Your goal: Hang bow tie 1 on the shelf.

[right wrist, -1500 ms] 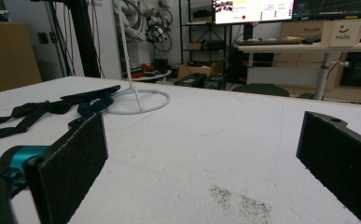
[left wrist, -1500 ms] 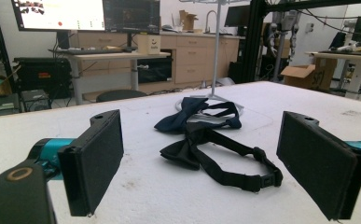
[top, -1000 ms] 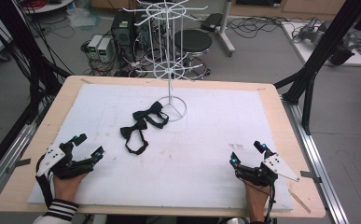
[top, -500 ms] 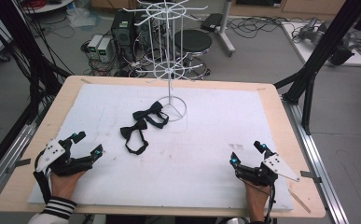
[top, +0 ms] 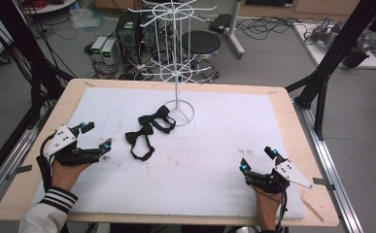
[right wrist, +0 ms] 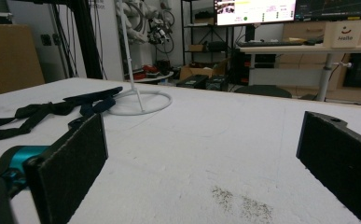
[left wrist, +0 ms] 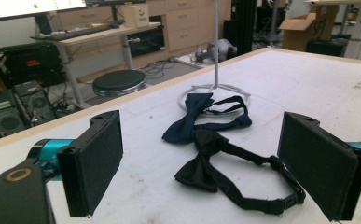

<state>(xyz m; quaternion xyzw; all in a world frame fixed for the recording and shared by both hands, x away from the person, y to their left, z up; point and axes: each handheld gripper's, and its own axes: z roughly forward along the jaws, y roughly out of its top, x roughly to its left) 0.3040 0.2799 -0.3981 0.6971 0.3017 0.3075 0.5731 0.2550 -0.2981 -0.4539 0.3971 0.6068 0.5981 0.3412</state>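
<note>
Two bow ties lie on the white mat left of centre: a black one [top: 139, 138] with its strap looped toward me, and a navy one [top: 156, 118] just behind it, touching the base ring of a white wire display stand [top: 180, 114]. My left gripper [top: 96, 135] is open, a short way left of the black bow tie and pointed at it. In the left gripper view the black bow tie [left wrist: 201, 170] and the navy one [left wrist: 190, 123] lie ahead between the spread jaws. My right gripper [top: 257, 159] rests open near the front right edge, with nothing in it.
The wire stand [top: 176, 53] rises tall at the back centre, with empty hooks. A white mat [top: 253, 121] covers most of the wooden table [top: 282, 97]. In the right gripper view the stand's base [right wrist: 141, 102] and the bow ties [right wrist: 29, 114] lie far off to the left.
My left gripper has edged forward and a little right, toward the black bow tie. The right gripper and both bow ties have stayed put.
</note>
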